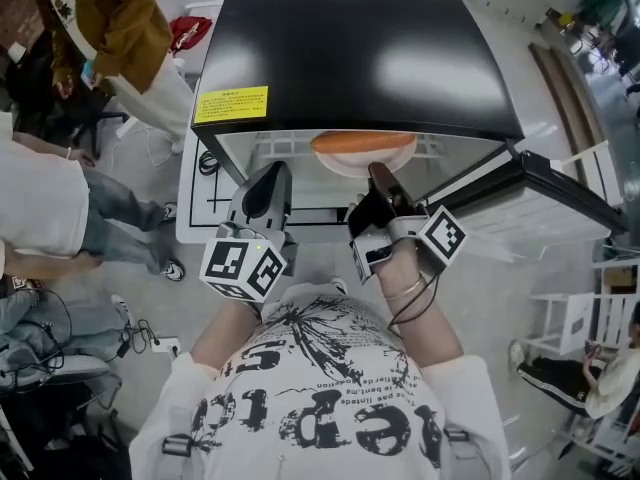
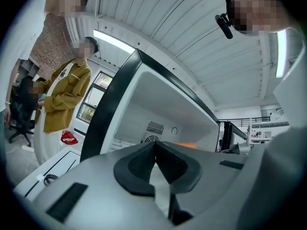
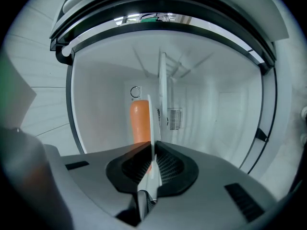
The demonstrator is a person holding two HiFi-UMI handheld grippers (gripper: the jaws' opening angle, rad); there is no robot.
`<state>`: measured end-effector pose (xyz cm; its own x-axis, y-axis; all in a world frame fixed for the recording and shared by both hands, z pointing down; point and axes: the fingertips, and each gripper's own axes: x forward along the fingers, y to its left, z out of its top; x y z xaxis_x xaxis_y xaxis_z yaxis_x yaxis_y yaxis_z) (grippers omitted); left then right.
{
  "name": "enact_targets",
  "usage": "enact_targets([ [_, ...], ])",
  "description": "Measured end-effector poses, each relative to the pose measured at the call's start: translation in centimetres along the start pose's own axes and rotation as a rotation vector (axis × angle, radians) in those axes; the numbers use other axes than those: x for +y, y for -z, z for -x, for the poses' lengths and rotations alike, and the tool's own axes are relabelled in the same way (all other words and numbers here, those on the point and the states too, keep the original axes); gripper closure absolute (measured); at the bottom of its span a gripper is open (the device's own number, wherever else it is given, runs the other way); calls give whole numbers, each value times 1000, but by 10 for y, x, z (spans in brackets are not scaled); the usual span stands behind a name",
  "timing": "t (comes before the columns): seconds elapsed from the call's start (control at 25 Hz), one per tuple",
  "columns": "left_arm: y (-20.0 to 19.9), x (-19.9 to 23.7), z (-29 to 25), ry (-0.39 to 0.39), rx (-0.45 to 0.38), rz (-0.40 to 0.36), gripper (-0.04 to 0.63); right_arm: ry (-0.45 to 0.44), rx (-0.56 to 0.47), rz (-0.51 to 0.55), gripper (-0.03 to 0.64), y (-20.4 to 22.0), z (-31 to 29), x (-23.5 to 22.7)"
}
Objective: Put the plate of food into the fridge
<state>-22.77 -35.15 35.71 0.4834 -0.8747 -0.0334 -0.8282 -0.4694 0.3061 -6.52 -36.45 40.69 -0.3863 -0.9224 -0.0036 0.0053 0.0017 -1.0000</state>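
Note:
A white plate (image 1: 362, 161) with orange food (image 1: 362, 142) sits inside the open small fridge (image 1: 350, 58), on its white wire shelf (image 1: 280, 148). My right gripper (image 1: 383, 180) reaches into the fridge opening and is shut on the plate's near rim. In the right gripper view the plate (image 3: 154, 128) shows edge-on between the pads of the gripper (image 3: 153, 150), with the food (image 3: 140, 121) beyond. My left gripper (image 1: 268, 183) hovers at the fridge's front left, shut and holding nothing; in its own view the gripper (image 2: 155, 146) points at the fridge interior (image 2: 144, 109).
The fridge door (image 1: 560, 198) stands swung open to the right. A yellow label (image 1: 231, 104) marks the black top's front left. A person in a mustard jacket (image 1: 120, 28) and another in jeans (image 1: 110, 218) stand left of the fridge. Cables lie on the floor (image 1: 140, 338).

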Motion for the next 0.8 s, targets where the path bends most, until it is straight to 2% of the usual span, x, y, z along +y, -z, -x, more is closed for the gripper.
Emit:
enact_targets([
  [0.16,0,-1,-3,-4,-3,-6,588,16,0,-24,592,0,-5,-3],
  [0.4,3,-3,-4,1,-8,27,588,32,-15,-45,588,-3,-11,-3],
  [0.8,7,-2,-2,-6,-3,46,588,55,-52,-19,580,-4,-19,-2],
])
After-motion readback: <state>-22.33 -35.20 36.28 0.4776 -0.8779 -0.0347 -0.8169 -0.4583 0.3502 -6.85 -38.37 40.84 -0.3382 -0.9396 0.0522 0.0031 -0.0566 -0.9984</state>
